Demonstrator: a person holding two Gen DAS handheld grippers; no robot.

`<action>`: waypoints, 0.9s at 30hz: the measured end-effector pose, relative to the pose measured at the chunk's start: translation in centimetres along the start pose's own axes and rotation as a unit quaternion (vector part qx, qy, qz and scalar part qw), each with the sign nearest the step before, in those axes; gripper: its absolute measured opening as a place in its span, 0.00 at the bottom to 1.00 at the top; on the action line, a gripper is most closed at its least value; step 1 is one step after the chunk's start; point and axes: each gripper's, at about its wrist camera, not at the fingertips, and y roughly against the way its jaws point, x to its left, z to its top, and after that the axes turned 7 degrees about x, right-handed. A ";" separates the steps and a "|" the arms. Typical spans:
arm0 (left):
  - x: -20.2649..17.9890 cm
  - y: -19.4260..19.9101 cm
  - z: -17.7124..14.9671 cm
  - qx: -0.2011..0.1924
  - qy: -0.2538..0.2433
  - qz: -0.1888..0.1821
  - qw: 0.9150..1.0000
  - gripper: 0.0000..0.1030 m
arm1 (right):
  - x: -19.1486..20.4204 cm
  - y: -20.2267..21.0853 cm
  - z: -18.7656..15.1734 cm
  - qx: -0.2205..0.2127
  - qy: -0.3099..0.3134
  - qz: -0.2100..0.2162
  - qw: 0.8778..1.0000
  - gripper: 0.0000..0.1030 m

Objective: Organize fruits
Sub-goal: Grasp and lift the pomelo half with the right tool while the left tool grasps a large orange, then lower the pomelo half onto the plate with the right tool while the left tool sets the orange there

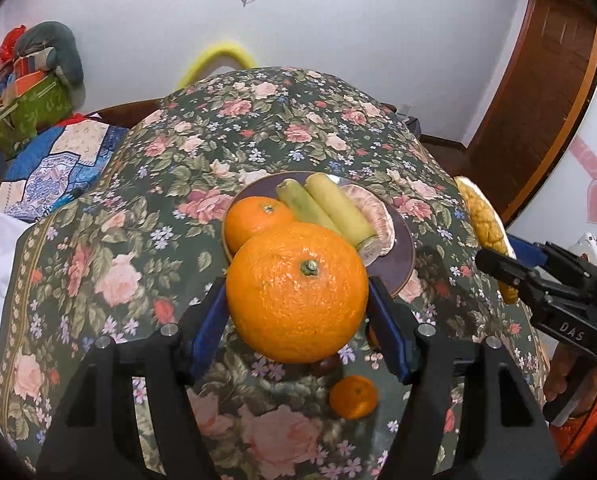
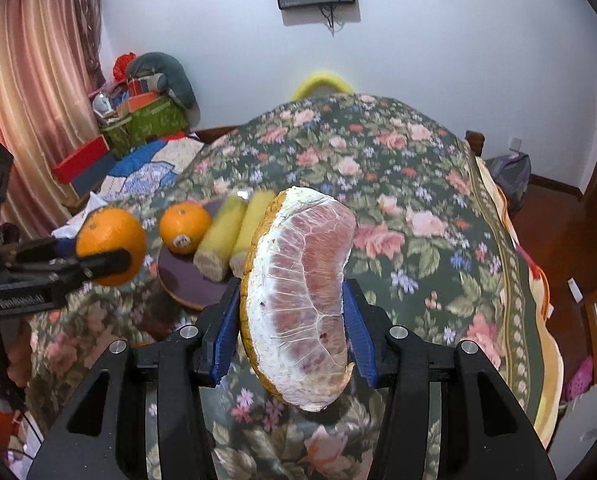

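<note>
The left gripper [image 1: 297, 300] is closed on a big orange [image 1: 297, 293], held in the air just near of the plate [image 1: 404, 258], which lies straight ahead on its far side. The right gripper [image 2: 292, 312] is closed on a pomelo wedge [image 2: 300, 296] with its long axis pointing far. For it the plate lies far-left, so the left gripper seems nearer.

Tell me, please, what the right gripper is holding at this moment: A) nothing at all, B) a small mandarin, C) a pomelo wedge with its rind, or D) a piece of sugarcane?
C: the right gripper is shut on the pomelo wedge, pink flesh facing the camera, while the left gripper holds the large orange.
</note>
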 end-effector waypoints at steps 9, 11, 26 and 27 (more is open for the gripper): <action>-0.1 -2.3 1.0 0.013 0.003 -0.009 1.000 0.65 | 1.0 -1.9 2.2 -0.007 0.007 0.007 1.000 0.44; 0.2 -2.9 1.2 0.017 0.008 -0.011 1.000 0.65 | 1.0 -2.6 2.6 -0.003 0.009 0.009 1.000 0.44; 0.3 -4.7 2.2 0.014 0.002 -0.003 1.000 0.65 | 0.6 -8.2 4.4 0.052 0.003 0.004 0.999 0.44; 0.3 -4.8 2.3 0.016 0.001 -0.003 1.000 0.65 | 0.7 -8.4 4.3 0.054 0.004 0.004 0.999 0.44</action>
